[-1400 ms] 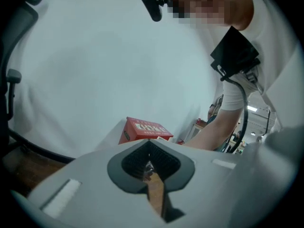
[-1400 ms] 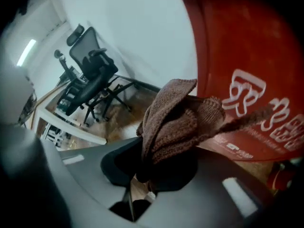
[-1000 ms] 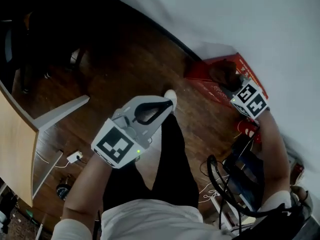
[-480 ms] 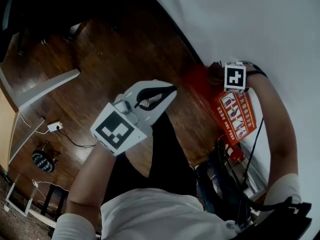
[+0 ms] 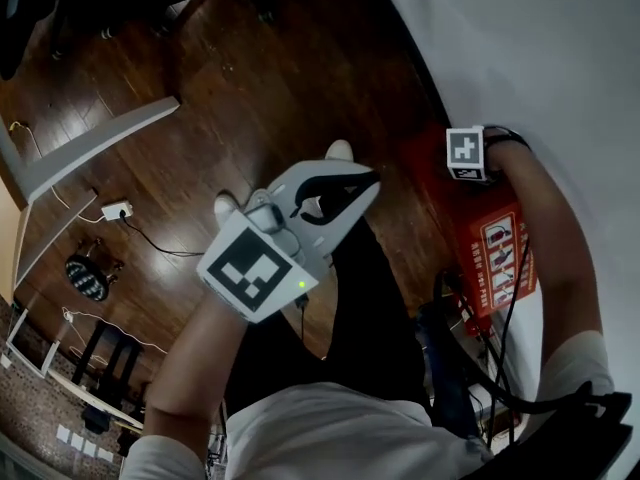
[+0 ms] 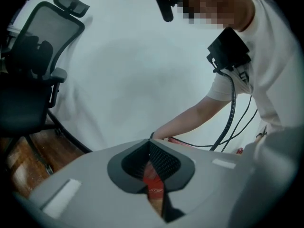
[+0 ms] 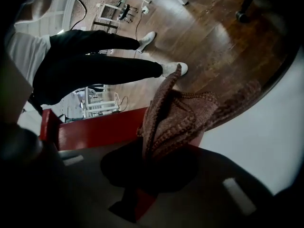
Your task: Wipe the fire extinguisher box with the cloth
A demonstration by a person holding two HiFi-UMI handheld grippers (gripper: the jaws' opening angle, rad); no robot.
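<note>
Right hand-held gripper [image 7: 149, 151] clenched on the brown cloth [image 7: 183, 110] atop the red box [image 5: 497, 258], which lies lengthwise along the wall [image 5: 560, 58]; left hand-held gripper [image 5: 352, 183] closed, empty

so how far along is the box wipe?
Done: cloth is clamped in the right gripper. In hand: it's held at the red fire extinguisher box by the wall. To do: no visible sign of how much is wiped; left gripper shut, empty.

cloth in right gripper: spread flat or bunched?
Bunched. The right gripper is shut on the cloth, which rises in crumpled folds against the fire extinguisher box.
</note>
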